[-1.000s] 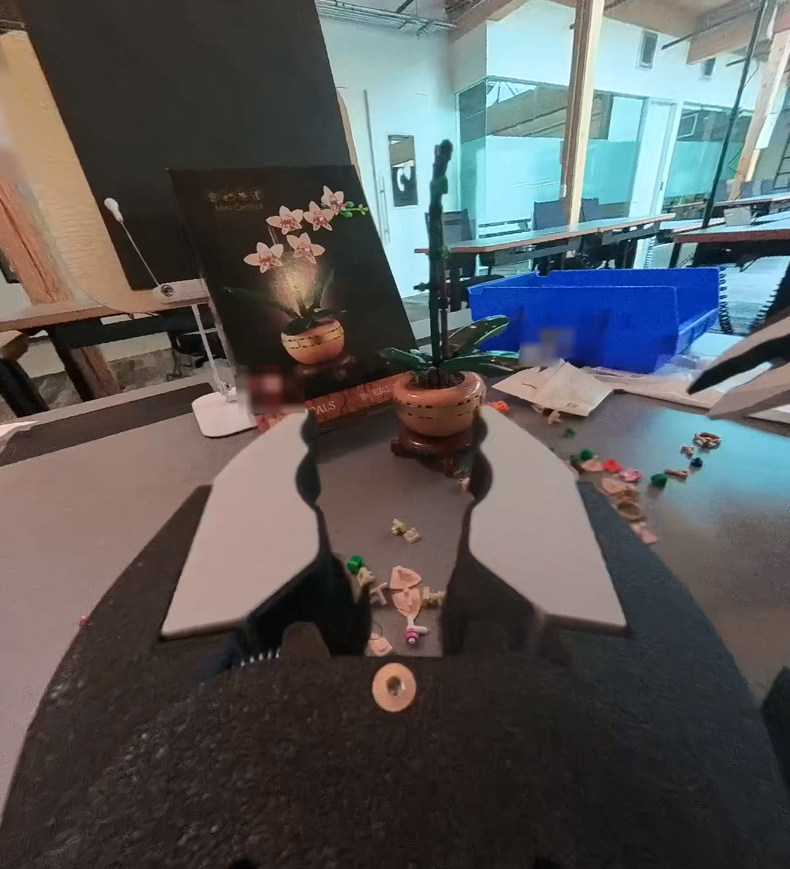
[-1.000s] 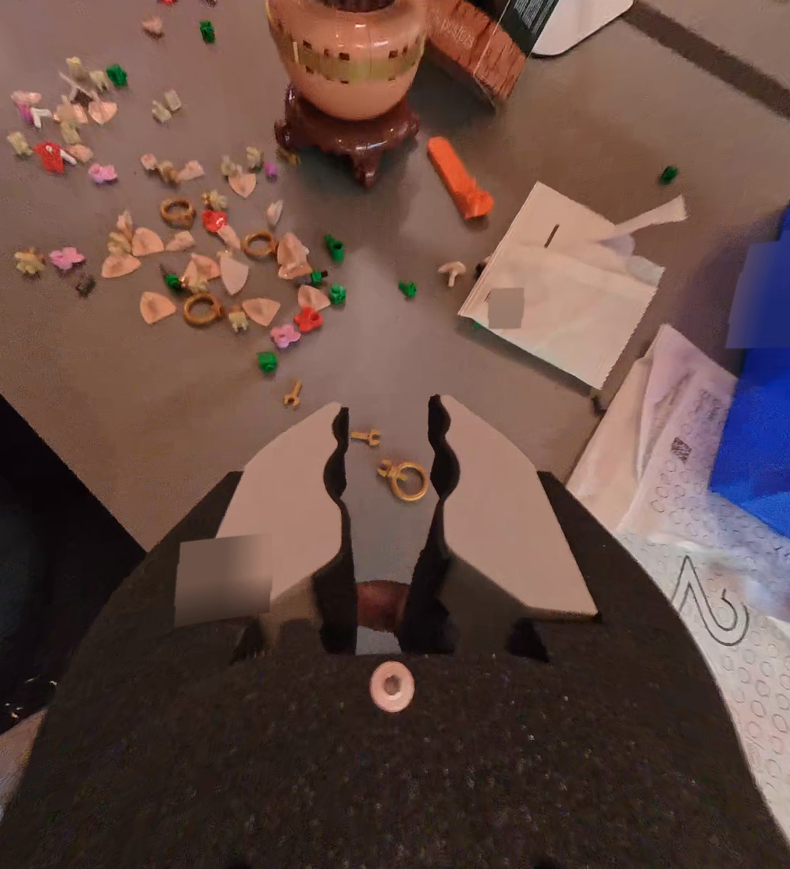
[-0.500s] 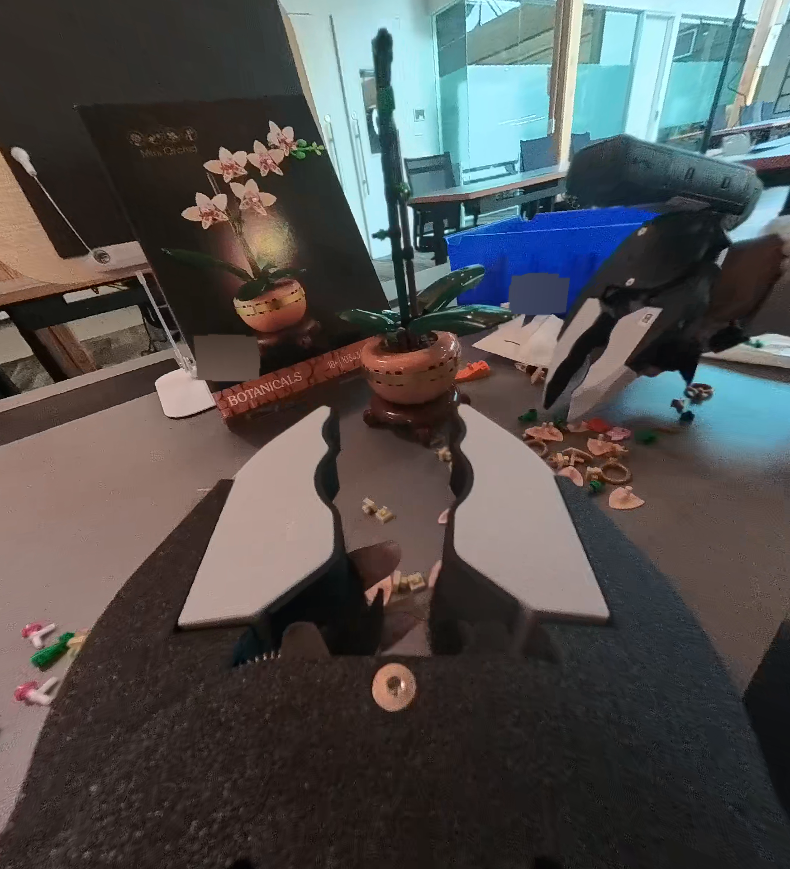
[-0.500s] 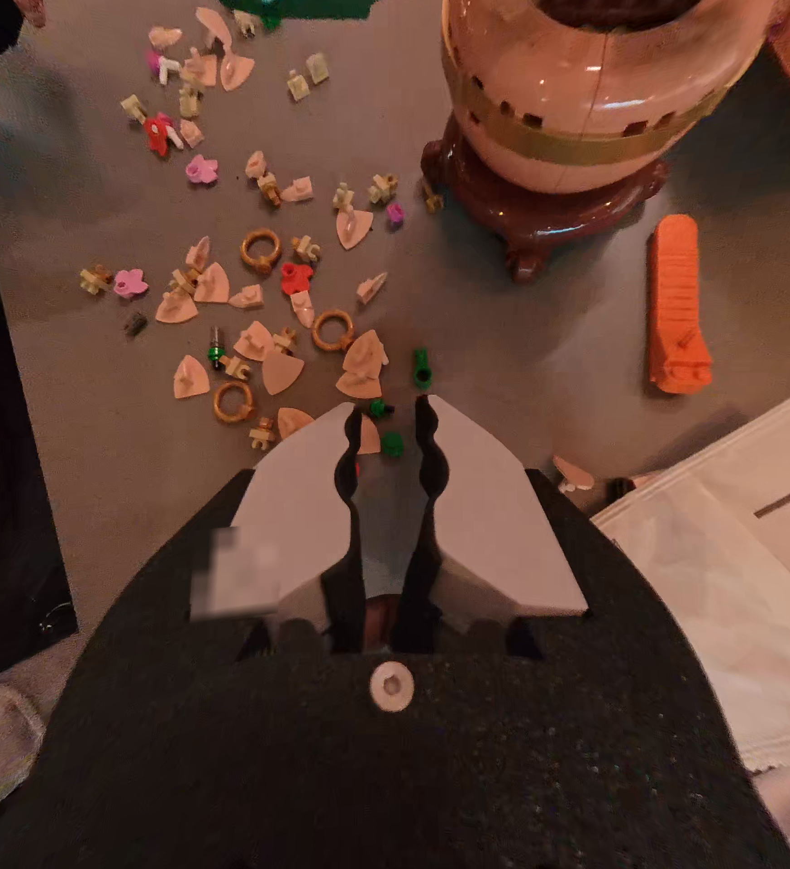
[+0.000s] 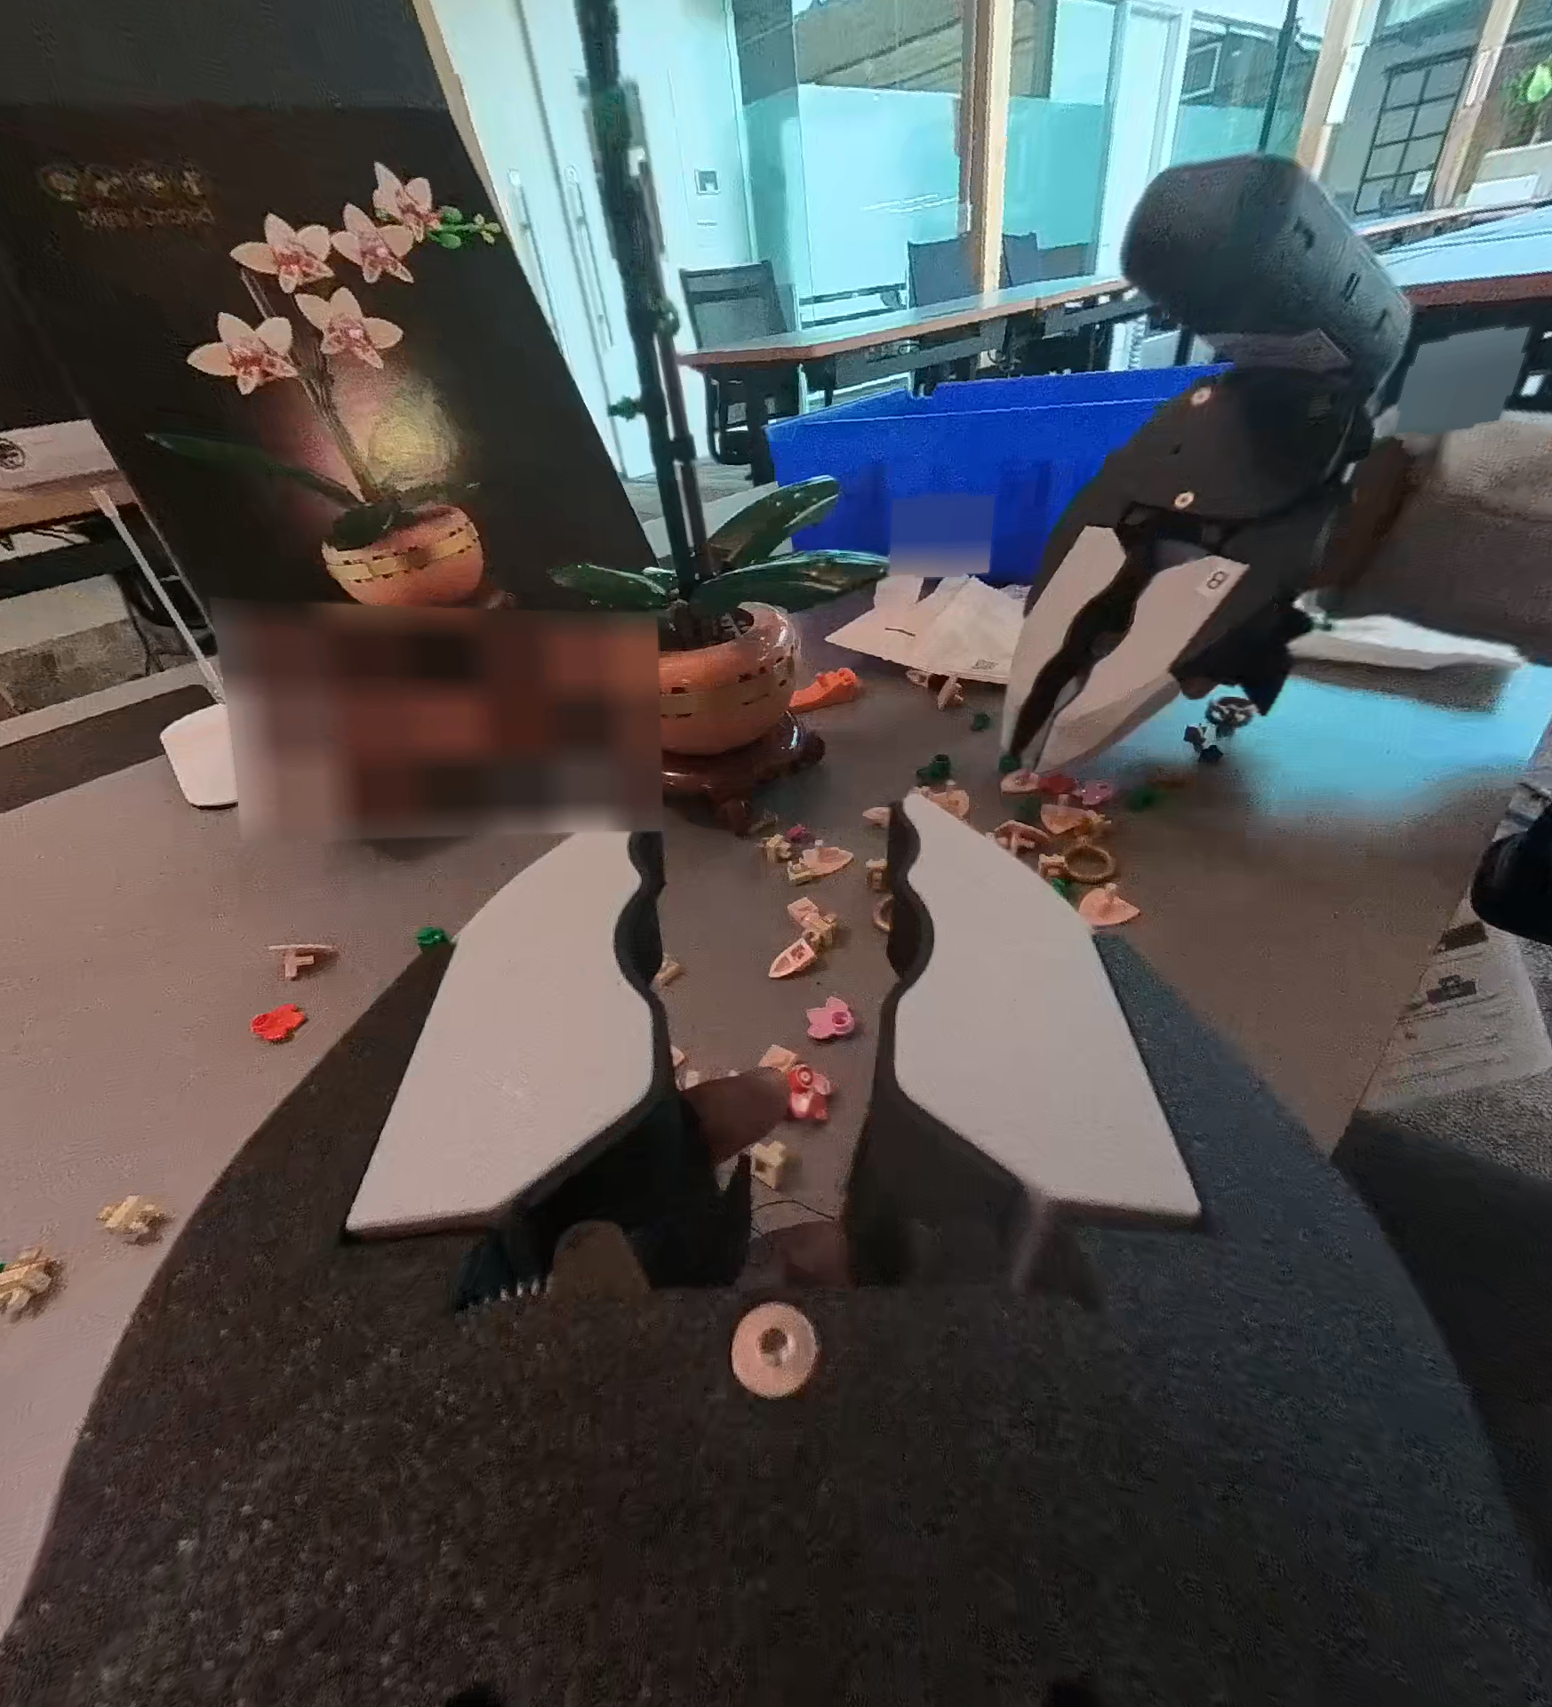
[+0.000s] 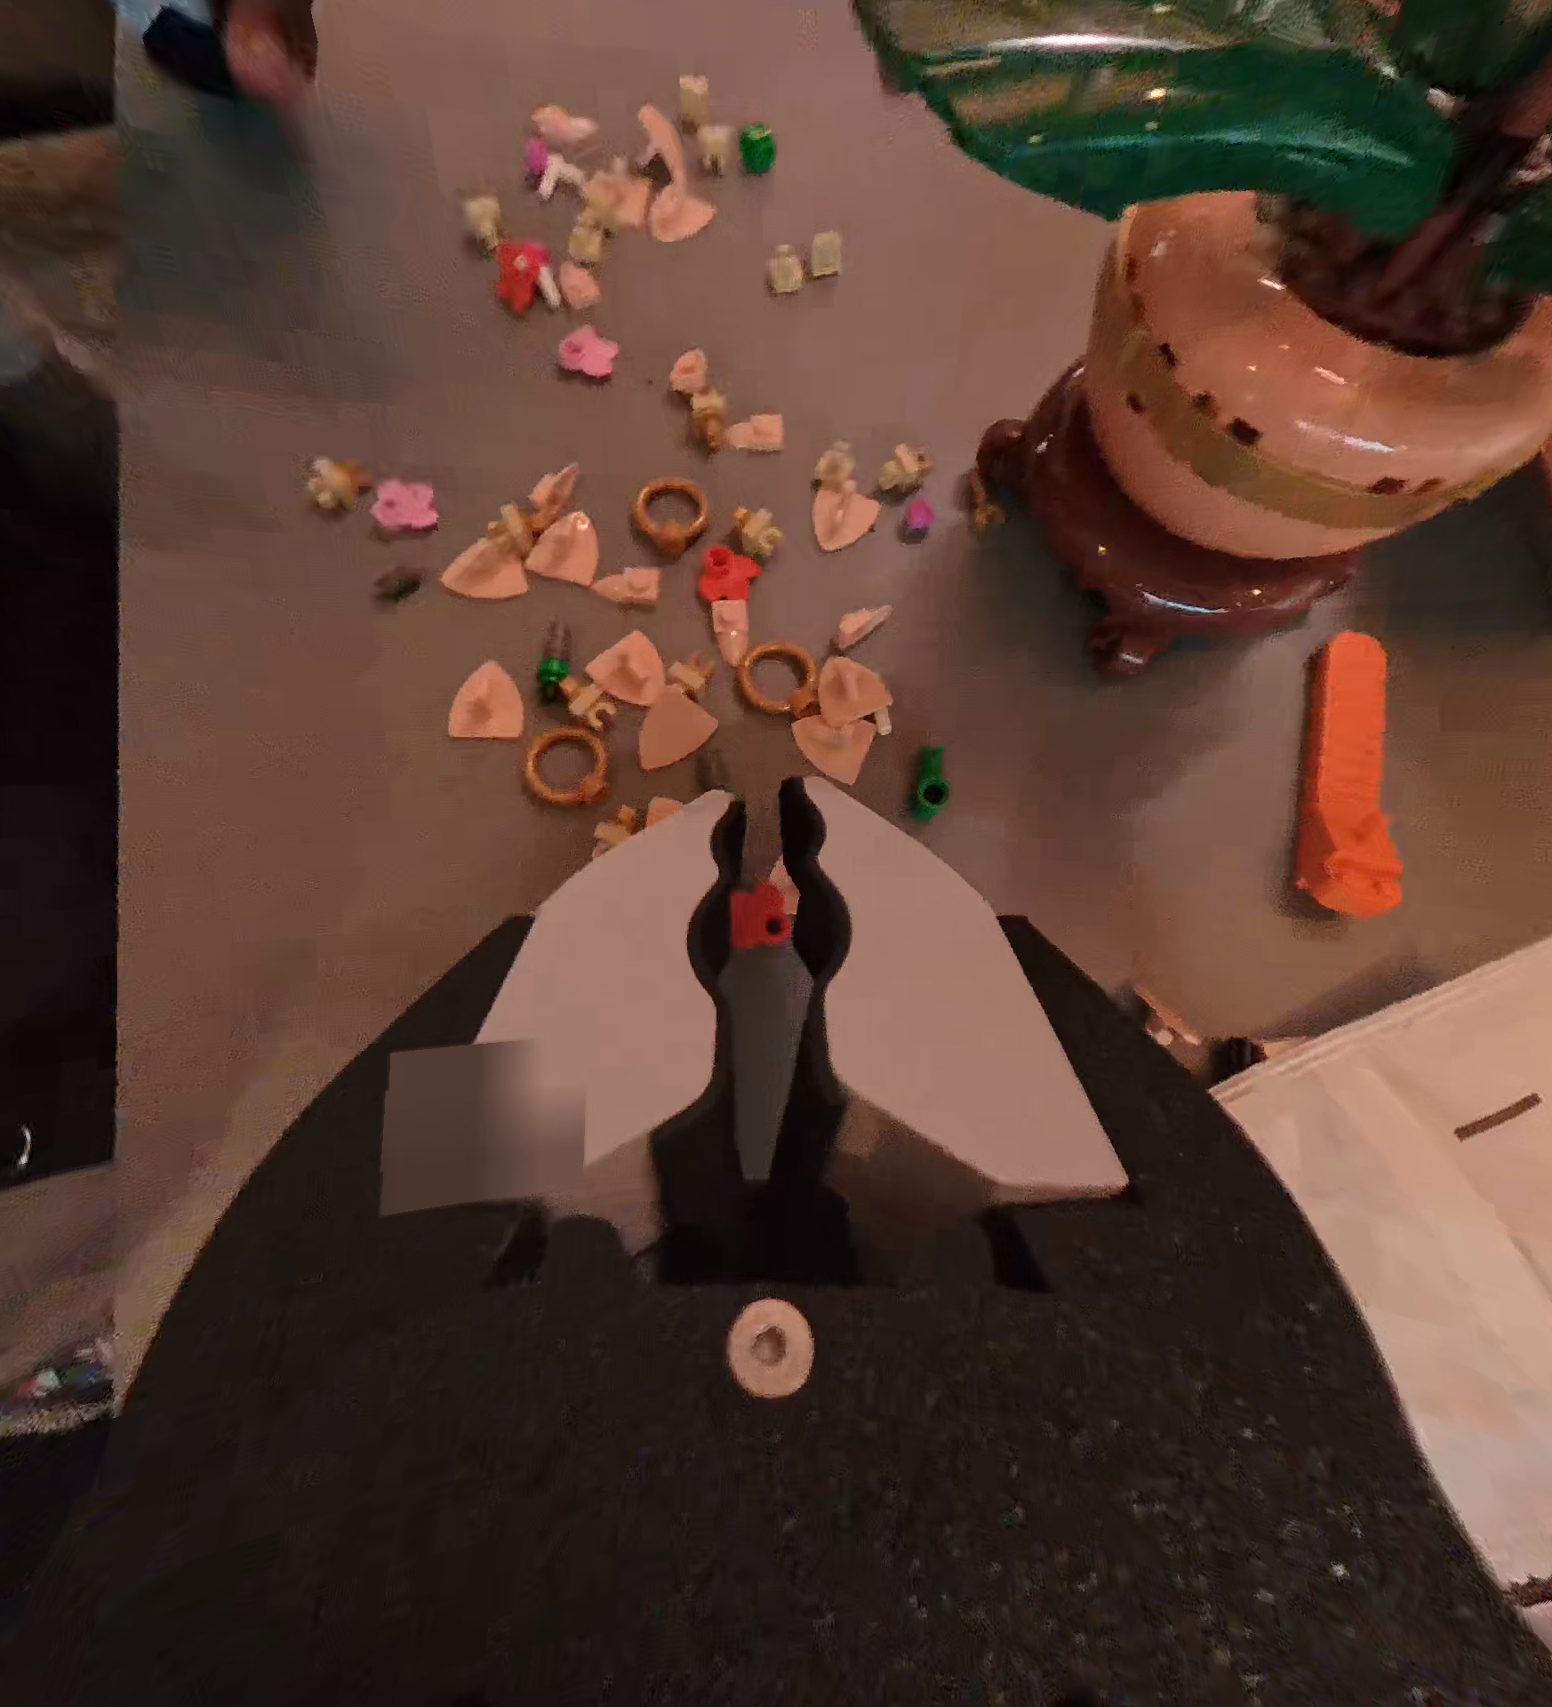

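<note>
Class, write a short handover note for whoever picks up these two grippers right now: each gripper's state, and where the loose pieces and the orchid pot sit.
Left gripper: open, empty, above loose pieces on the grey table.
Right gripper: tips down at the table among the pieces, jaws almost together; a grasp cannot be confirmed. A red flower piece shows in the gap behind its tips.
Pink petals and gold rings lie scattered ahead of it.
Orchid pot stands upright to its right, with an orange brick separator nearby.

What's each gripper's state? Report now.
Left gripper: open, holding nothing.
Right gripper: nearly closed, red piece between its fingers; grip cannot be told.
</note>
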The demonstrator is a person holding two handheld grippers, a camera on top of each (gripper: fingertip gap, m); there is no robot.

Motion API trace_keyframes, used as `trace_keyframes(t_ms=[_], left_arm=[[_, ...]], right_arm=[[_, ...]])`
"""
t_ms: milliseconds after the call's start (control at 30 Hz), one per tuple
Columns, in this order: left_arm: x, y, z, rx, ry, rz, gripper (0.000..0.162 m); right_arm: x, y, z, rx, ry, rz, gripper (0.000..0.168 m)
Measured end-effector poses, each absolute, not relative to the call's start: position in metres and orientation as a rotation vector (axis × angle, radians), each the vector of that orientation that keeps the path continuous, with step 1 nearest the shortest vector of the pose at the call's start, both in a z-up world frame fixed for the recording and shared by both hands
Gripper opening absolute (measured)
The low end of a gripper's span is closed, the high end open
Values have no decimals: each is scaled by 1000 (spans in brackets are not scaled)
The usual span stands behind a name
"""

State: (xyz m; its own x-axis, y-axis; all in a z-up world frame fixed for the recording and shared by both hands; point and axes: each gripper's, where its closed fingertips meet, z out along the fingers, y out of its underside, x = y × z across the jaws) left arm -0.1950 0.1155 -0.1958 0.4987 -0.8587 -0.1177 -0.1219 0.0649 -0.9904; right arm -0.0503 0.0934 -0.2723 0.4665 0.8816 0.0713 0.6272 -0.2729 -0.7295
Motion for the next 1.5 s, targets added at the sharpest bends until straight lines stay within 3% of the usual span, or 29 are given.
trace_keyframes(t_ms=[333, 400, 567, 800, 933, 1000, 1267, 1500], left_arm=[[-195, 102, -197, -1383, 983, -639, 46], [-196, 103, -198, -1388, 975, -650, 47], [-189, 93, -194, -1371, 988, -828, 50], [-164, 78, -192, -1360, 1112, -1115, 31], [-151, 72, -205, -1228, 1381, -784, 30], [-148, 73, -209, -1177, 1455, -632, 22], [-146, 67, -216, -1152, 1548, -548, 4], [-152, 60, -197, -1299, 1351, -1027, 3]], right_arm=[[-61, 84, -288, -2082, -1475, 599, 16], [-62, 86, -289, -2085, -1450, 582, 7], [-61, 93, -281, -2004, -1392, 458, 6], [-114, 77, -217, -1645, -1448, 472, 6], [-140, 67, -208, -1566, -1589, 433, 6], [-147, 63, -209, -1549, -1635, 440, 6], [-150, 63, -215, -1571, -1671, 430, 6], [-154, 60, -193, -1375, -1546, 437, 13]])
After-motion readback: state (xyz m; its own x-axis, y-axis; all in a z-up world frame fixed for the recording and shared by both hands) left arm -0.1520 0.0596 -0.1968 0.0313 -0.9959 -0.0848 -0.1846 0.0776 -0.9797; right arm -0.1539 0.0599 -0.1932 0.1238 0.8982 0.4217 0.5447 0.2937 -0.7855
